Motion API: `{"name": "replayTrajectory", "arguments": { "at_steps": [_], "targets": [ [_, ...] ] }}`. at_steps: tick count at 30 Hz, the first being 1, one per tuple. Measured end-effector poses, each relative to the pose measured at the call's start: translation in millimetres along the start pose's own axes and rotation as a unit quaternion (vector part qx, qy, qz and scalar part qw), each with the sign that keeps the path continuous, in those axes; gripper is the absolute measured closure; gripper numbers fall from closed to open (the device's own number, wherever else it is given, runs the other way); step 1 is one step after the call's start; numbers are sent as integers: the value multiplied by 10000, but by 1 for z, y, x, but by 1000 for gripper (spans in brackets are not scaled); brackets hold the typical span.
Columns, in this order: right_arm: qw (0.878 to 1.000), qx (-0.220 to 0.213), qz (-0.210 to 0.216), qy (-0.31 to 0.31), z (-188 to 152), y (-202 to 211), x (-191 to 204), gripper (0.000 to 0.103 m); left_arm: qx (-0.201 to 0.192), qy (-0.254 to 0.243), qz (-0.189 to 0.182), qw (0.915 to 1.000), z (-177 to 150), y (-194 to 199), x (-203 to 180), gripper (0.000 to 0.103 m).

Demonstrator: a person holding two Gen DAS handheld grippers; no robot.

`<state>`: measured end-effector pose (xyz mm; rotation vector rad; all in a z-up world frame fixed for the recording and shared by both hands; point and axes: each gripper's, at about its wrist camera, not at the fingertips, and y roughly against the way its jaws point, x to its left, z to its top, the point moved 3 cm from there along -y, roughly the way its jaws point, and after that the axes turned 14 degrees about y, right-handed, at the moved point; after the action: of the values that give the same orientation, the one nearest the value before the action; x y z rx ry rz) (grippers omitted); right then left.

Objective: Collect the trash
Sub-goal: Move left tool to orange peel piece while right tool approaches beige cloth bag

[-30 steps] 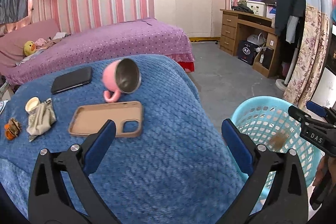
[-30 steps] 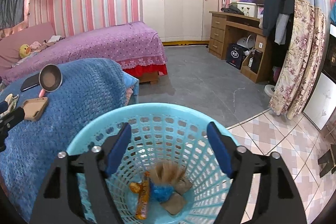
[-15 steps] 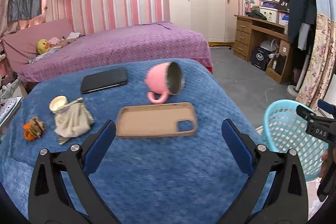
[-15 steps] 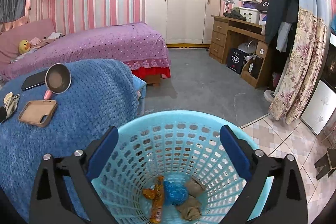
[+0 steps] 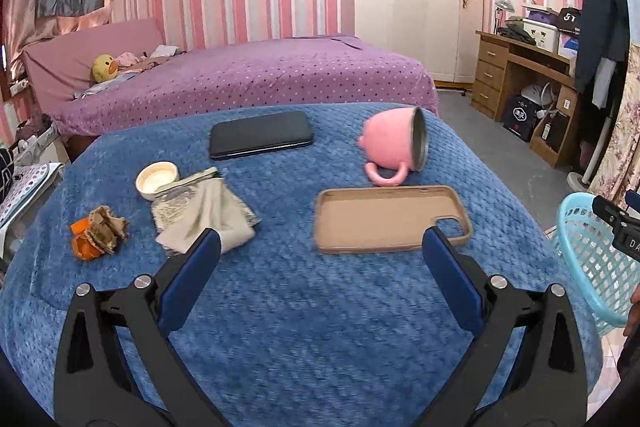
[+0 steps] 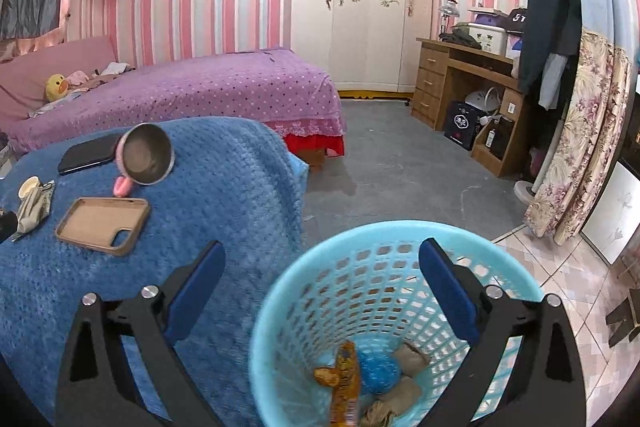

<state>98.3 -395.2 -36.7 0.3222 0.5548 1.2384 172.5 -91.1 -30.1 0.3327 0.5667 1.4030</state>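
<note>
The left gripper [image 5: 320,259] hangs above the blue blanket [image 5: 300,327], pointing forward across it with its blue-padded fingers [image 5: 192,279] spread wide and nothing between them. Ahead of its left finger lies a crumpled grey-beige wrapper [image 5: 204,211], its far edge touching a small cream cup [image 5: 157,179]. Further left, apart from the wrapper, sits an orange and brown scrap [image 5: 98,233] (its make-up is hard to read). Ahead of the right finger lies an empty tan phone case [image 5: 388,217], face up, with a pink mug [image 5: 394,147] tipped on its side just behind it, handle down against the blanket. A black phone [image 5: 260,139] lies flat at the far side of the blanket.

The right gripper [image 6: 322,291] is held over the near rim of the light blue basket [image 6: 296,291], tilted downward, its fingers [image 6: 446,291] also released and wide apart, holding nothing. Its left finger is over the blanket's edge, its right finger over the basket's mouth. At the bottom of the basket rest an orange snack wrapper [image 6: 344,383], a blue crumpled ball [image 6: 376,373] and a few brown paper lumps [image 6: 410,357], all pressed close together. The basket stands on the floor just beside the blanket-covered surface.
</note>
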Motion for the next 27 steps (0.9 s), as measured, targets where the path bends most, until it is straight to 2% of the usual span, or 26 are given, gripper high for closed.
{"name": "replayTrajectory", "arguments": {
  "at_steps": [7, 16, 21, 27],
  "targets": [
    [9999, -56, 148, 47, 22, 0, 36, 8, -106, -57, 224, 9997, 10, -1, 37, 6],
    [9957, -329, 611, 621, 70, -4, 123, 5, -89, 448, 579, 9973, 31, -10, 104, 6],
    [9908, -472, 868, 929, 95, -9, 169, 5, -45, 753, 942, 9927, 39, -20, 145, 6],
    [9852, -408, 1132, 1222, 90, -18, 206, 5, 75, 1004, 1138, 9884, 41, -24, 189, 6]
  ]
}}
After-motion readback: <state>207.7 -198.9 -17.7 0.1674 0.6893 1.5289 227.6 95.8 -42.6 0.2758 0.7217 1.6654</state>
